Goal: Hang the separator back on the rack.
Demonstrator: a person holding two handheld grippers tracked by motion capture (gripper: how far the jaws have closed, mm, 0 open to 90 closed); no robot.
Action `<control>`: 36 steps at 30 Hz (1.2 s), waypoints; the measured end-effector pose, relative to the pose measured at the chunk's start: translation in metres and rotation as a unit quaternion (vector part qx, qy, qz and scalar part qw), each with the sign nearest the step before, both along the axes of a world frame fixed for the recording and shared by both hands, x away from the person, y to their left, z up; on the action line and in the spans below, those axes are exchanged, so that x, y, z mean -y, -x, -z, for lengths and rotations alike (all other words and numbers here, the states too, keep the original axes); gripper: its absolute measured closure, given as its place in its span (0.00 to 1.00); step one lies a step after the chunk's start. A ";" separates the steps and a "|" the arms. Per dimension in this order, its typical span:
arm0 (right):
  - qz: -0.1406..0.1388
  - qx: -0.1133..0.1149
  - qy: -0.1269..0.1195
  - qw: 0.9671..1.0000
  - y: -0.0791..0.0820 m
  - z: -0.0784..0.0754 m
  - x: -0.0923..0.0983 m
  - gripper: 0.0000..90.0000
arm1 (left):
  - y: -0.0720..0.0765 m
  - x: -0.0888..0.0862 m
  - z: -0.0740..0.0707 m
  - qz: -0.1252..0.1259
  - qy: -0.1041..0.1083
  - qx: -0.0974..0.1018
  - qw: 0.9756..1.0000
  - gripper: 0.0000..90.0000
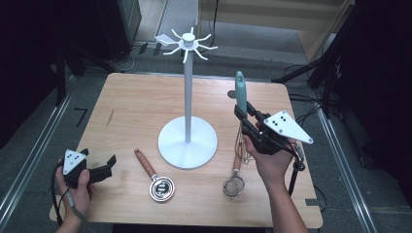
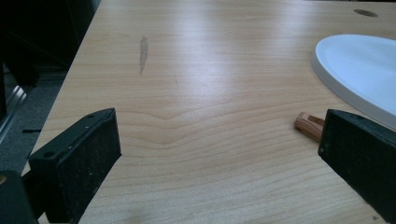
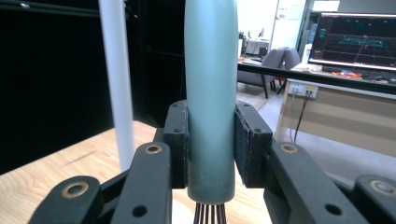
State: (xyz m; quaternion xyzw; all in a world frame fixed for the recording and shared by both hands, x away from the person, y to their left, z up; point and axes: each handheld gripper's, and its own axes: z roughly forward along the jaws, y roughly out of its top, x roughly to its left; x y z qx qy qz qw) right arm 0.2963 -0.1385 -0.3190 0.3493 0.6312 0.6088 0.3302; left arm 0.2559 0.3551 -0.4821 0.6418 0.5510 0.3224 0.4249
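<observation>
Right gripper [image 1: 246, 115] clamped on the teal handle of the whisk [image 1: 240, 94], held upright off the table [image 1: 131, 102] beside the white rack [image 1: 187, 87], handle end up, probably to bring its tip toward a hook. Left gripper [image 1: 99, 171] resting wide open and empty near the wooden-handled scoop [image 1: 154, 175], out of the way; small strainer [image 1: 234, 183] lying flat below the whisk

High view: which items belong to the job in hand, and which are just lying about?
In the job:
- whisk, teal handle clamped in the right hand-held gripper
- white hook stand, beside it

Lying about:
- wooden-handled measuring cup
- small strainer
- left hand-held gripper, open, resting by the table edge
</observation>
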 end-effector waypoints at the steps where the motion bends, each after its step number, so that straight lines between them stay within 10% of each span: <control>1: -0.001 0.002 0.000 1.000 0.000 -0.001 -0.001 0.79 | 0.000 0.000 0.000 0.000 0.000 0.000 1.000 0.00; 36: -0.043 0.052 0.005 0.998 0.021 -0.024 -0.058 0.79 | 0.000 0.000 0.000 0.000 -0.001 -0.002 1.000 0.00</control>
